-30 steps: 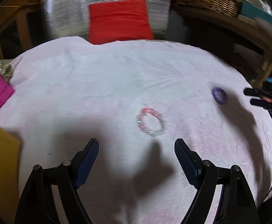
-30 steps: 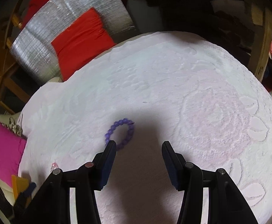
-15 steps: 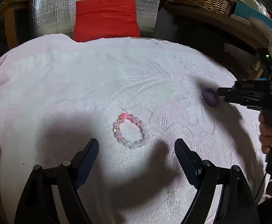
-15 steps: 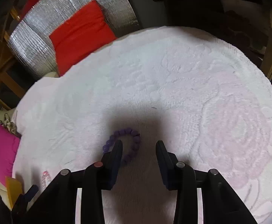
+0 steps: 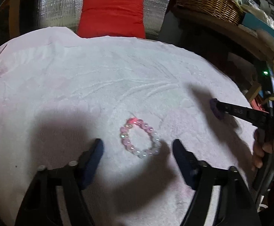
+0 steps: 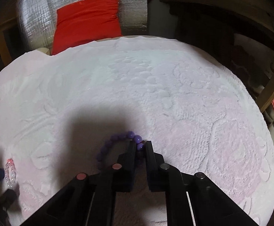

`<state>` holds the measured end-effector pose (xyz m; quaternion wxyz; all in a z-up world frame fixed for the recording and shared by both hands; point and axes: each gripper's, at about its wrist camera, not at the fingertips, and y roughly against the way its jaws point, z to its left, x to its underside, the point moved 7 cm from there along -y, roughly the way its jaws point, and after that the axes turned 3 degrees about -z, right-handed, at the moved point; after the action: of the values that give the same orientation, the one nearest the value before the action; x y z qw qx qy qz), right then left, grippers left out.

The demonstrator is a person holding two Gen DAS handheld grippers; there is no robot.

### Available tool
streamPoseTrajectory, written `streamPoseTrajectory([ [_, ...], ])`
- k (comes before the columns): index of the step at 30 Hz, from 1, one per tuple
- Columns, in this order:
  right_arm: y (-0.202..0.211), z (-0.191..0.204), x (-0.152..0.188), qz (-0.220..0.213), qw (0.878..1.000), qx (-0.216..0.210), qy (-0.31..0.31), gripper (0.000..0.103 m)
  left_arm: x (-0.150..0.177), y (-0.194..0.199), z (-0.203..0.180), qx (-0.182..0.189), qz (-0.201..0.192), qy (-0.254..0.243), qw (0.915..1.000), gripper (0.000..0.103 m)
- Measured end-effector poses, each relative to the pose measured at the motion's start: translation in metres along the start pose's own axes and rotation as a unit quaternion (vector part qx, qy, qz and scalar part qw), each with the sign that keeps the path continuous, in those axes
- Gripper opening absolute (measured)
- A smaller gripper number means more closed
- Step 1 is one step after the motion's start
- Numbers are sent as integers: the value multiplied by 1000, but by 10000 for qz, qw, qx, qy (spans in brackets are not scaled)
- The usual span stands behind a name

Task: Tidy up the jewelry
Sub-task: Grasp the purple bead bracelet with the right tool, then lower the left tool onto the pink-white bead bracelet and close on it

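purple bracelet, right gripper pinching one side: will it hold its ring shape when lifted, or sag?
Likely sags: the purple bracelet is separate round beads on a string, so the loop probably droops below the right gripper. Smooth, round beads may slip or roll between the fingers. It looks small, probably light.

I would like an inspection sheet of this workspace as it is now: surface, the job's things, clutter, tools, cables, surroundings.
Surface: pale pink embossed cloth covering the work area, shadowed near both tools.
Job's things: pink bead bracelet lying flat on the cloth; purple bead bracelet on the cloth at the right tool's tips.
Clutter: nothing seen on the cloth besides the two bracelets.
Tools: left tool open, fingers either side of the pink bracelet, not closed on it; right tool shut on the purple bracelet's beads.
Cables: nothing seen for certain.
Surroundings: red cushion against silver foil padding; wicker basket on a wooden shelf.
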<state>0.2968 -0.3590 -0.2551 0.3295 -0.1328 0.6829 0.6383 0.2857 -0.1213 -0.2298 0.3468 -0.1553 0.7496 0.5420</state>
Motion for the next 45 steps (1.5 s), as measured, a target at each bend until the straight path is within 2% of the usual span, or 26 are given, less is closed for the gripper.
streamPoseTrajectory([
  [2,2,3,3,46,9999,-101,24,10,-1,0,2,-39,-31,22,10000,59],
  [4,5,5,7,110,9997,-210,-8,10,-2,0,4,-18,-25,43,10000,44],
  [8,10,9,14,339,9965,-723,-252,10,-1,2,7,-61,31,30,10000,27],
  [10,15,9,19,441,9937,-960,-362,10,-1,3,10,-19,93,66,9999,14],
  [13,23,10,29,659,9882,-1285,-509,10,3,6,11,-24,149,47,9999,10],
  [19,34,8,43,940,9783,-1711,-698,11,11,13,3,78,286,-38,9996,8],
  [22,35,7,47,952,9811,-1593,-555,11,16,16,-1,157,335,-61,9993,8],
  [28,34,14,47,927,9863,-1346,-209,13,15,13,-1,11,313,-129,9994,8],
  [32,33,20,47,881,9890,-1186,43,15,14,12,-5,-34,307,-232,9993,15],
  [35,33,20,48,872,9896,-1142,60,15,14,11,-10,-38,314,-299,9991,33],
  [37,33,21,48,867,9898,-1134,44,16,16,11,-15,-65,318,-423,9986,48],
  [38,32,21,47,866,9897,-1135,40,16,17,11,-17,-135,316,-491,9982,52],
  [39,32,21,48,863,9898,-1135,31,16,17,11,-17,-222,314,-541,9978,60],
  [45,29,20,46,879,9890,-1185,-53,16,21,11,-14,-507,312,-578,9965,72],
])
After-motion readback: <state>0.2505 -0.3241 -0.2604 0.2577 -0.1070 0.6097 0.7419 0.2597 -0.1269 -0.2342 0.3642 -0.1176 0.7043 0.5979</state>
